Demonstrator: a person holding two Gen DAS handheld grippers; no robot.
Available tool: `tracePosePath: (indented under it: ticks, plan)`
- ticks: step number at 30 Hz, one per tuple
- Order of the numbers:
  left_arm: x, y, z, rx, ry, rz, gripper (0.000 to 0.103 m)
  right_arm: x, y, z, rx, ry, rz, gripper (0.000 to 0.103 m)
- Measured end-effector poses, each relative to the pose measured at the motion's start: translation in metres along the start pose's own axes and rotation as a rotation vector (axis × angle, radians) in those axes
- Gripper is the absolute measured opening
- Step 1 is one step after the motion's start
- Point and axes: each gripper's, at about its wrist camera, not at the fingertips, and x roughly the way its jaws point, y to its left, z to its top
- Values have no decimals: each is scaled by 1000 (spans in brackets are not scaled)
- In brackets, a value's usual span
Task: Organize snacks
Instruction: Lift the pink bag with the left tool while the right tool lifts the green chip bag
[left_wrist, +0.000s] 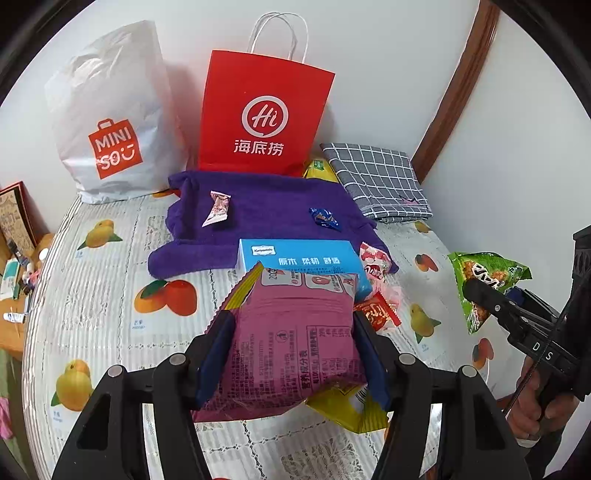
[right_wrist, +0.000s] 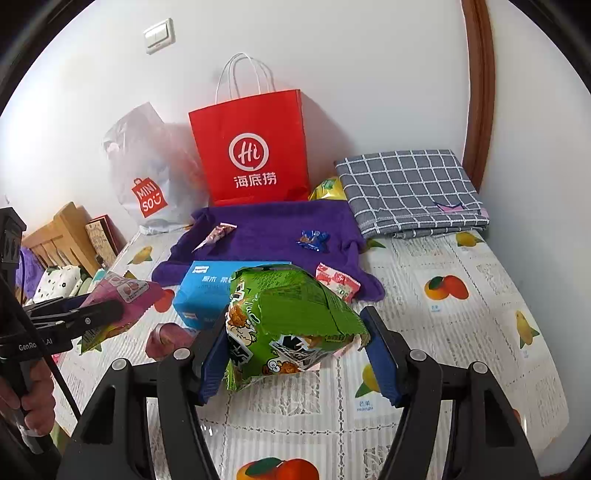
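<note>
Above the fruit-print bed, left gripper (left_wrist: 295, 354) clamps the pink packet (left_wrist: 291, 332); right gripper (right_wrist: 295, 354) pinches the green packet (right_wrist: 291, 321), seemingly both bound for the red bag (right_wrist: 251, 155) at twelve o'clock.

The left gripper (left_wrist: 295, 347) is clamped on a pink snack bag (left_wrist: 295, 332), held above the blue tissue box's (left_wrist: 299, 258) near side. The right gripper (right_wrist: 295, 350) is closed on a green snack bag (right_wrist: 288, 321), held to the box's right.

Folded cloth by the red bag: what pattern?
Grey with white checks, clearest in the right wrist view.
</note>
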Motion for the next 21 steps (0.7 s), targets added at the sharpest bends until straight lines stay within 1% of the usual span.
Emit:
tracePosePath:
  ticks: [21]
  plan:
    - [24,-1,32,25,1,-14,61,25,1,36,2,-17,-45,66]
